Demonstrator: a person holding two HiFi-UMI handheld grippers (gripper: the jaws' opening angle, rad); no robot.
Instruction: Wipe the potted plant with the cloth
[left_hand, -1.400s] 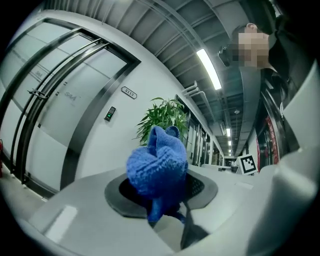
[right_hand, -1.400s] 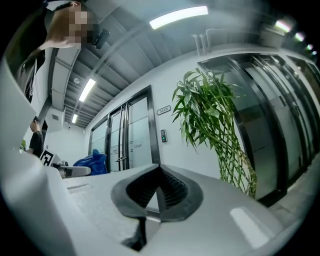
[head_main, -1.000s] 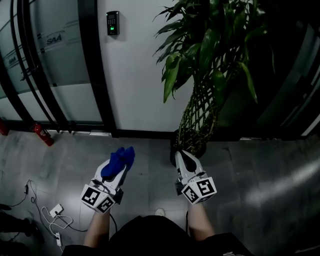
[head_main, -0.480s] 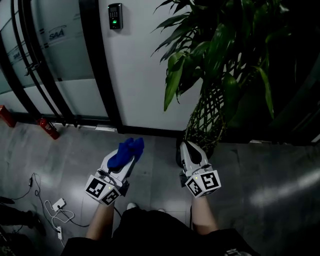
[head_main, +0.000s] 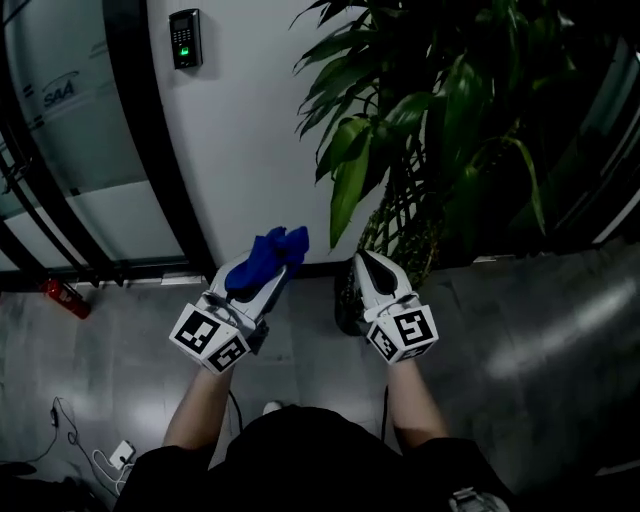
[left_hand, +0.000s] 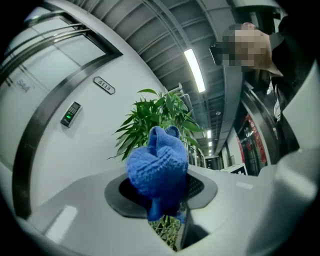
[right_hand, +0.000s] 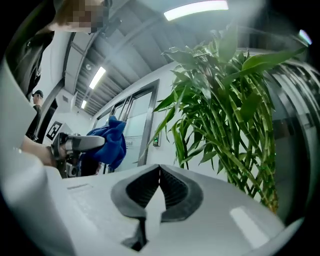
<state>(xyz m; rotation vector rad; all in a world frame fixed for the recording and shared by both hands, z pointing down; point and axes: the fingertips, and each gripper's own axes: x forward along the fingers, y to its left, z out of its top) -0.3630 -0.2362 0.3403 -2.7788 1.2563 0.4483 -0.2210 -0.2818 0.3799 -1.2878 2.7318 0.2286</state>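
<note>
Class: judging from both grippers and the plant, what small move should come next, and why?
Probably raise the left gripper up and right toward the nearest leaf. It is shut on the cloth, which touches no part of the plant yet. The right gripper is shut and empty.

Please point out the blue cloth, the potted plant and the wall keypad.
blue cloth (head_main: 268, 257): head view, its bunched middle.
potted plant (head_main: 350, 182): head view, a broad hanging leaf.
wall keypad (head_main: 185, 39): head view, its dark front.
</note>
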